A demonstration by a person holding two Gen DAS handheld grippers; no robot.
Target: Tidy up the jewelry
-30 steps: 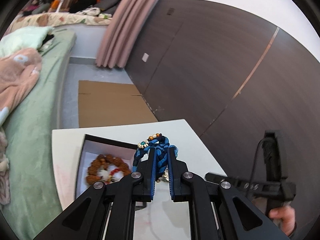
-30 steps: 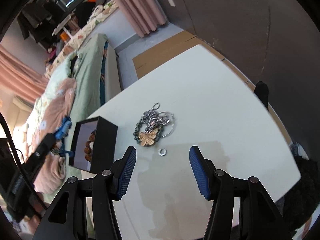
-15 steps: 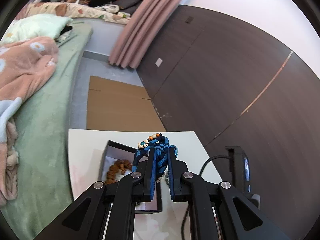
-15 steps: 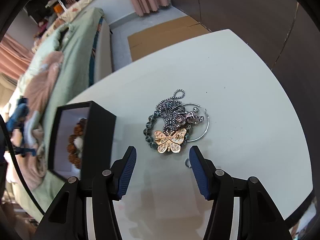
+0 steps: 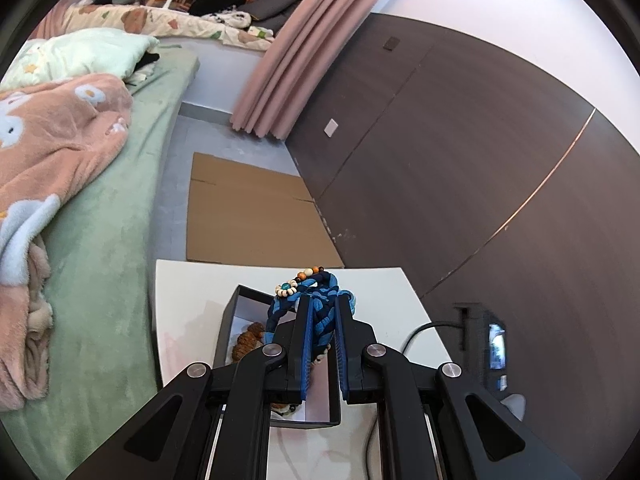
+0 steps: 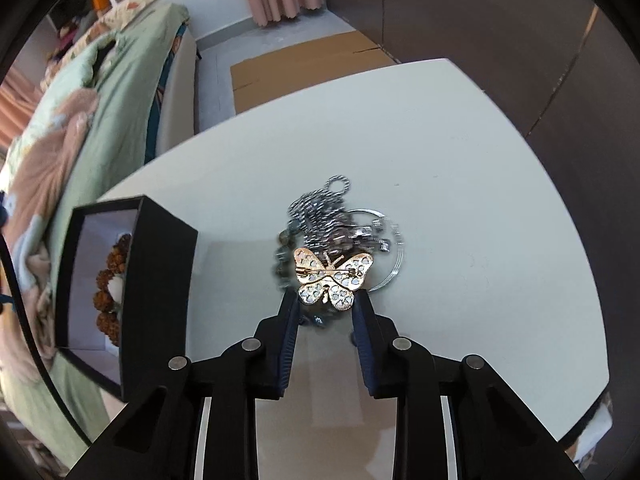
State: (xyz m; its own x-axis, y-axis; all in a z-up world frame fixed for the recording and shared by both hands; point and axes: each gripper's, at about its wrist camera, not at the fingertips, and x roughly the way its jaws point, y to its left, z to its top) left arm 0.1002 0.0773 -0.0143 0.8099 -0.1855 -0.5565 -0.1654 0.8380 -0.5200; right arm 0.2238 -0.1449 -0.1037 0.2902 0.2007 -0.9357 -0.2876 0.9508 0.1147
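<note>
Right tongs (image 6: 326, 300) now at butterfly brooch (image 6: 331, 276)

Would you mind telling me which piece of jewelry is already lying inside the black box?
The brown bead bracelet lies in the black box. The butterfly brooch sits between the right gripper fingers; the left gripper holds the blue braided bracelet.

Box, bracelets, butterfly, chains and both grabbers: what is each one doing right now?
Box: open, no lid on it, upright on the table.
Brown bracelet: lying inside the box.
Blue bracelet: pinched in the left gripper, held above the box.
Butterfly: back side up, pin showing, between the right gripper fingers.
Chains: tangled in a pile on the table.
Right gripper: closing around the butterfly; grip unclear.
</note>
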